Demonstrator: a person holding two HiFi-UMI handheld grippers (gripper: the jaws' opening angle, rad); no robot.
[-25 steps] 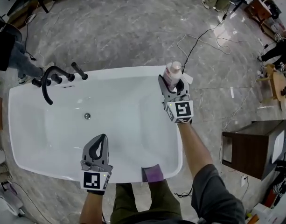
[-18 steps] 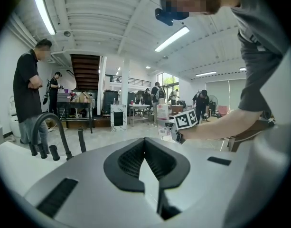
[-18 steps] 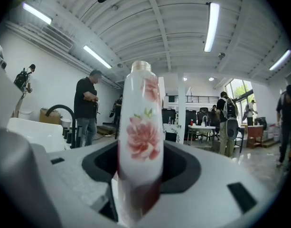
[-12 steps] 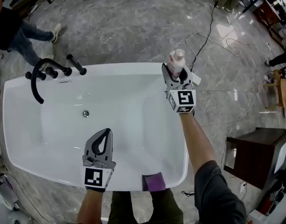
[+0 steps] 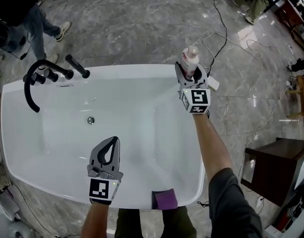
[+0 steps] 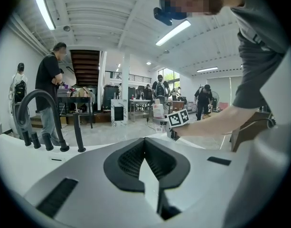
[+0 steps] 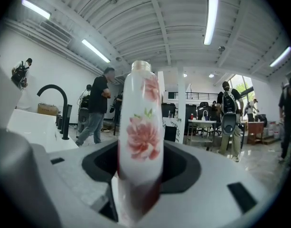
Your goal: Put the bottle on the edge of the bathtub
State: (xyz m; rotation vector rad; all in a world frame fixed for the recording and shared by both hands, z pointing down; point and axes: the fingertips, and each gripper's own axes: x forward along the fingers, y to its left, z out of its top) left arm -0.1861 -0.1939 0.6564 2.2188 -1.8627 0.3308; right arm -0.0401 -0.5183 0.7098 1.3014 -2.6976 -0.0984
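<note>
White bathtub on grey marble floor, big open workshop. Nearest: purple cloth lying on the near rim. Just past it, left claw over the basin, pressed together, pinching nothing, idle. Drain mid-basin.

Further out, right claw at the far right corner of the rim, spread fairly wide yet pinching the bottle low on its body. White bottle, pink flower print, capped, upright. In right gripper view, claw tight on both sides of it, base hidden behind the claw. Over the rim corner or right at it; contact between base and rim not readable from above.

Black faucet at the far left corner, well apart from the bottle. Beyond the tub: cable on the floor, a person's legs far left.

Step, as judged: carry about done, placing in hand. Next move likely calls for lowering straight down to a flat seat on the rim, no overhang either side, then spreading the claw and backing off without a nudge. Narrow rim plus tall bottle: topple risk into the basin or onto the floor.
</note>
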